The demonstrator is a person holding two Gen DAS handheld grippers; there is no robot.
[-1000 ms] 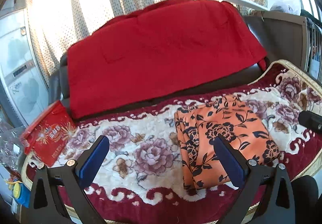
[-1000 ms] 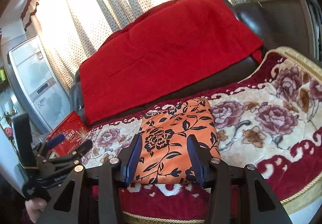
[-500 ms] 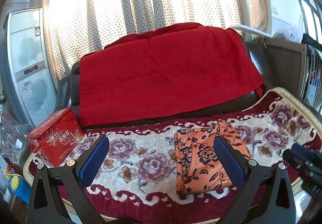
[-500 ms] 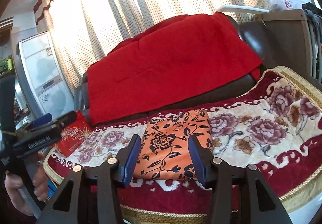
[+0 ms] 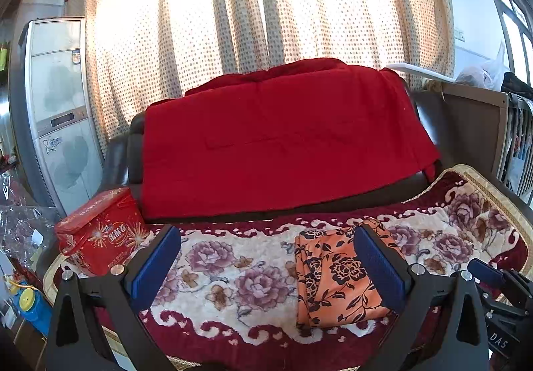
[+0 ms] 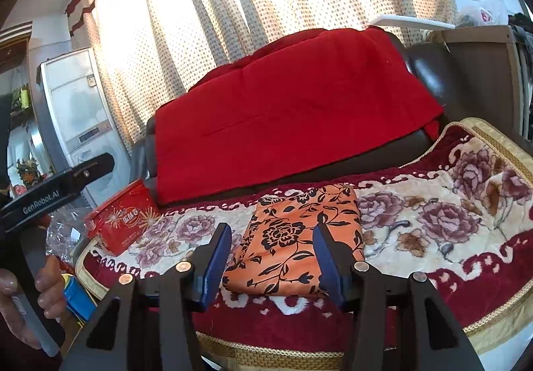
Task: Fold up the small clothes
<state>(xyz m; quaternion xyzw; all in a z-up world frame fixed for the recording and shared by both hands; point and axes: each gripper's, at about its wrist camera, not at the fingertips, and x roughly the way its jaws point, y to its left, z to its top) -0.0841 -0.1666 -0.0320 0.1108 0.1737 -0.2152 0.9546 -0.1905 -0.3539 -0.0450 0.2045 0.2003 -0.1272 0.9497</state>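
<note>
On the floral plush blanket [image 6: 443, 204] covering the sofa seat lies the folded orange cloth with black flower print [image 6: 299, 237], flat and squared. Left gripper [image 5: 266, 266]: blue-padded jaws spread wide, nothing between them, held above the blanket's near edge. Right gripper [image 6: 271, 259]: jaws partly apart and just opening a little further, empty, clear of the cloth ahead of them. Red blanket [image 5: 283, 137] drapes the backrest; red printed gift box [image 5: 100, 244] stands at the seat's left end
</note>
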